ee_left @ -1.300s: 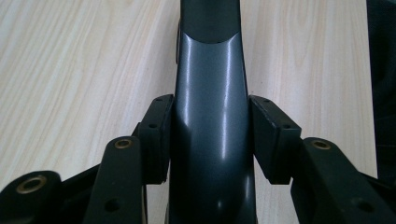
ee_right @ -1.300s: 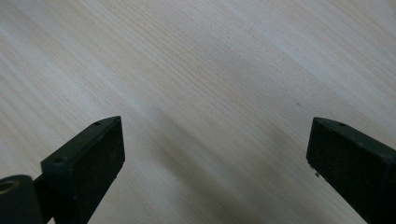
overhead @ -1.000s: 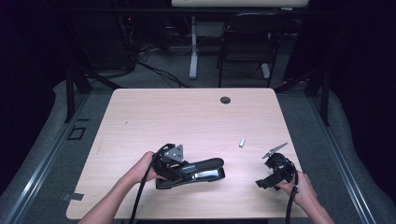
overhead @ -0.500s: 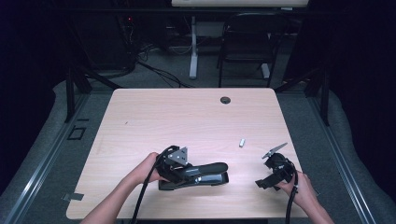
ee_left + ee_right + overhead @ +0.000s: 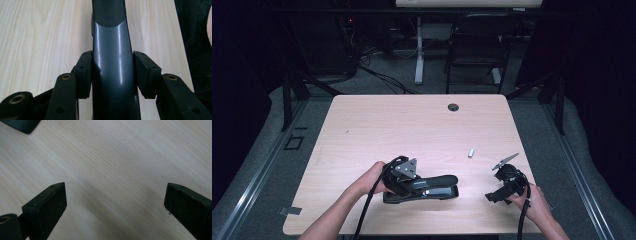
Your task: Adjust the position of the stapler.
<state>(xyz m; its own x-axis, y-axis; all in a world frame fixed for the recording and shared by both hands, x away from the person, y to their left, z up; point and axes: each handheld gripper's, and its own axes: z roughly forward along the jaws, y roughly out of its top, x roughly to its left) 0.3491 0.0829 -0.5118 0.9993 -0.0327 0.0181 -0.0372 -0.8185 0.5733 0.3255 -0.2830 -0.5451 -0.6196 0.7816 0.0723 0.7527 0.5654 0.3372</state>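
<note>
Now the black stapler (image 5: 432, 187) is lying near the front edge of the table (image 5: 412, 125), a little left of the middle, with its long arm pointing to the right. The left gripper (image 5: 404, 182) is clamping it from the left end; its pads (image 5: 83, 72) are pressing on both sides of the glossy arm, probably to keep it steady. The right gripper (image 5: 504, 187) is waiting well apart at the right, its jaws wide open over bare wood. A small metal piece (image 5: 471, 152) is lying farther away between them, blocking nothing.
</note>
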